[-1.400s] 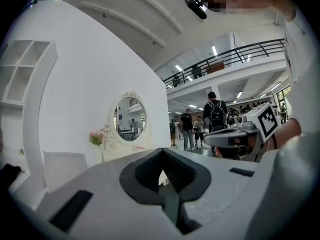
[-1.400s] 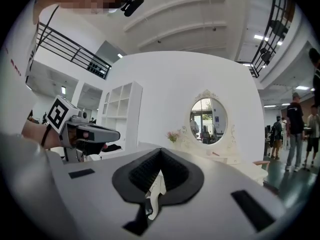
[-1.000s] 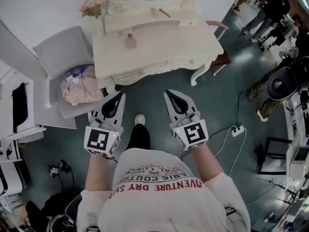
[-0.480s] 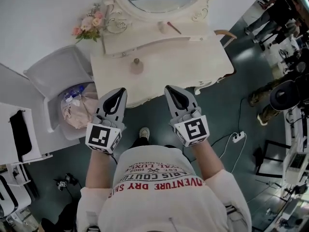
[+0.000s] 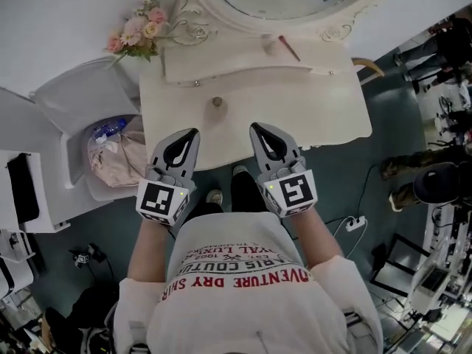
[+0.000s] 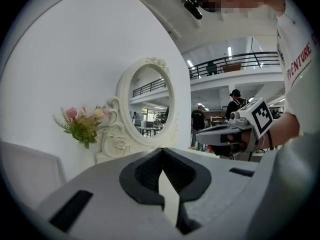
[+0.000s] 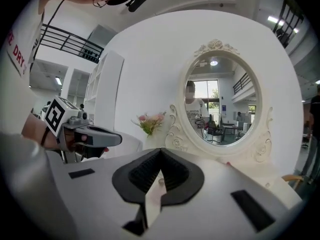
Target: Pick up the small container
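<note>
Cream-white dressing table (image 5: 332,109) fills the far middle of the head view, its curved near edge passing just under the tips of both grippers. The small container (image 5: 217,102), round with a knob, stands left of the table's centre. It is beyond the left gripper (image 5: 193,133) and apart from it, with bare top on every side. The left gripper's jaws are pressed together on nothing. The right gripper (image 5: 255,127), level with it, also has its jaws together and empty. Beyond the container runs the edge of a raised shelf (image 5: 221,61), with flowers (image 5: 136,32) at far left. A white chair (image 5: 74,102) stands close to the table's left edge, and dark floor (image 5: 369,175) lies open on the right.
</note>
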Demonstrator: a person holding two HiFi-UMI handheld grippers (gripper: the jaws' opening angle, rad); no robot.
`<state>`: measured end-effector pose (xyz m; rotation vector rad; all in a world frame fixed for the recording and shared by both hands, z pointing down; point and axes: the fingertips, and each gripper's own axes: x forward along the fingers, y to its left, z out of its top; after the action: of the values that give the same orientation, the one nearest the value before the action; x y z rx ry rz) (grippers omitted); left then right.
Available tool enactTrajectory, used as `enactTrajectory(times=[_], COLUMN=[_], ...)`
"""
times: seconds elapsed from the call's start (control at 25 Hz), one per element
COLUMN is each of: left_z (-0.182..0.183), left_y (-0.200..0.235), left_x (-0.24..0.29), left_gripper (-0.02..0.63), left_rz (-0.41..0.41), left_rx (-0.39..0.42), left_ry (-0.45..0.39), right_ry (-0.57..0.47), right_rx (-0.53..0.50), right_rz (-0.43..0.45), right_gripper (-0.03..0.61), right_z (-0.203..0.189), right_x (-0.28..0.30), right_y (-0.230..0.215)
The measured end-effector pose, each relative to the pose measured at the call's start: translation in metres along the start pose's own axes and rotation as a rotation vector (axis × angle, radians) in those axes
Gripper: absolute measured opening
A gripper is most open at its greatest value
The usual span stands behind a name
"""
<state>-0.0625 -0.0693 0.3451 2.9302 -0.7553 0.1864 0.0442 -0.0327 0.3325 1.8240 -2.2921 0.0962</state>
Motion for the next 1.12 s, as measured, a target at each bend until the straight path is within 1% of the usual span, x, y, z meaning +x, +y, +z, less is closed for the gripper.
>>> enactTrajectory(times=[0.16,0.28,0.4,0.52,0.64,0.72,0.8,0.88,0.92,0.96,1.04,1.12], left_z=[-0.007,-0.009,-0.016,-0.039,-0.071,-0.087,-0.103,-0.123,-0.131,-0.138,-0.149,-0.158], left_y=[0.014,0.020,0.029,0.033,0.032,0.029,0.027,0.029,0.031,0.032,0.035,0.036], left_x=[0.031,0.051,0.073,0.090,0.106,0.114,0.121,0.127,0.130,0.134,0.140,0.147], left_gripper=[0.006,0.006,0.006,0.006,0.010,0.043,0.104,0.147,0.198,0.226,0.250,0.255], left_rz=[0.084,0.125,0.174,0.217,0.226,0.239,0.258,0.277,0.287,0.297,0.315,0.320], left_rx=[-0.034,-0.067,-0.059,-0.060,-0.075,-0.094,-0.115,-0.121,-0.119,-0.115,-0.111,-0.116], left_ry=[0.020,0.021,0.027,0.047,0.088,0.107,0.129,0.160,0.172,0.182,0.196,0.204], right_ry=[0.010,0.018,0.024,0.023,0.042,0.059,0.084,0.103,0.111,0.119,0.140,0.157], right_rx=[-0.013,-0.011,-0.006,0.003,0.004,0.005,0.007,0.013,0.016,0.020,0.027,0.029], right_rz=[0.090,0.162,0.212,0.279,0.338,0.371,0.391,0.399,0.401,0.402,0.400,0.403], right_gripper=[-0.002,-0.002,-0.002,-0.002,-0.002,-0.002,-0.002,-0.002,-0.002,-0.002,-0.002,-0.002], right_z=[-0.009,-0.016,-0.026,-0.041,-0.063,-0.077,-0.092,-0.106,-0.113,-0.119,-0.131,-0.140], right_x=[0.031,0.050,0.069,0.085,0.098,0.104,0.110,0.117,0.121,0.123,0.127,0.130], right_y=[-0.025,-0.044,-0.062,-0.071,-0.075,-0.078,-0.080,-0.083,-0.085,-0.087,-0.090,-0.093])
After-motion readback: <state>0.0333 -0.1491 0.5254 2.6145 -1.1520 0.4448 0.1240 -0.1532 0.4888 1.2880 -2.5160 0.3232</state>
